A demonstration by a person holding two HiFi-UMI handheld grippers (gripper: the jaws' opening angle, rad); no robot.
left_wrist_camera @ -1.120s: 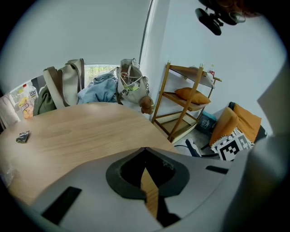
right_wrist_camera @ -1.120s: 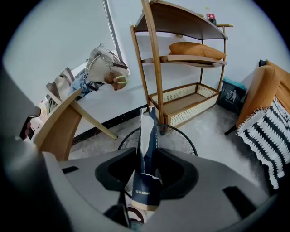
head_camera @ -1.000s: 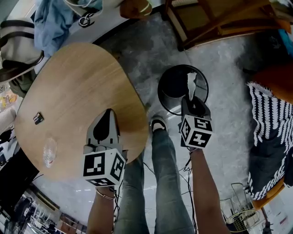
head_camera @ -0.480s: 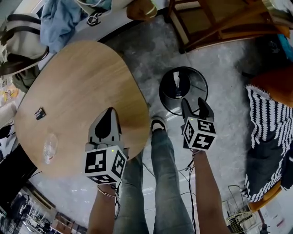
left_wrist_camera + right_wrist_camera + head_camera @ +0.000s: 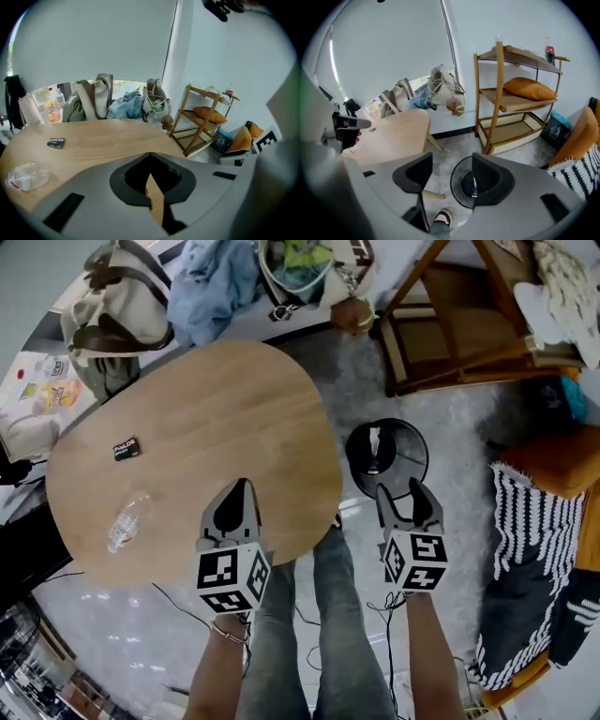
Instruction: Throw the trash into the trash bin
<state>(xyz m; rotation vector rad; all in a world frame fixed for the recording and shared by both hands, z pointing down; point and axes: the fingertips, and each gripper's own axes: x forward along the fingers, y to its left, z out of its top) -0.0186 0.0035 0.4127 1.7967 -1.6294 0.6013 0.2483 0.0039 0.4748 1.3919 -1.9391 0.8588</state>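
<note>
head view: the white trash (image 5: 374, 441) lies in the trash bin (image 5: 411, 452), just beyond the right gripper (image 5: 398, 487)
left gripper view: the left gripper (image 5: 149, 154) is closed and empty, above the table (image 5: 103, 138)
right gripper view: its jaws have just been opening, wide and empty, trash bin below

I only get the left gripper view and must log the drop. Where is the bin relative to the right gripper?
Observer: The head view shows the bin on the floor, just beyond the right gripper.
Operator: Is that gripper holding anything?
Observer: No. Its jaws stand apart with nothing between them; they have just been opening.
Operator: Then where is the trash?
Observer: A white piece lies inside the bin.
</note>
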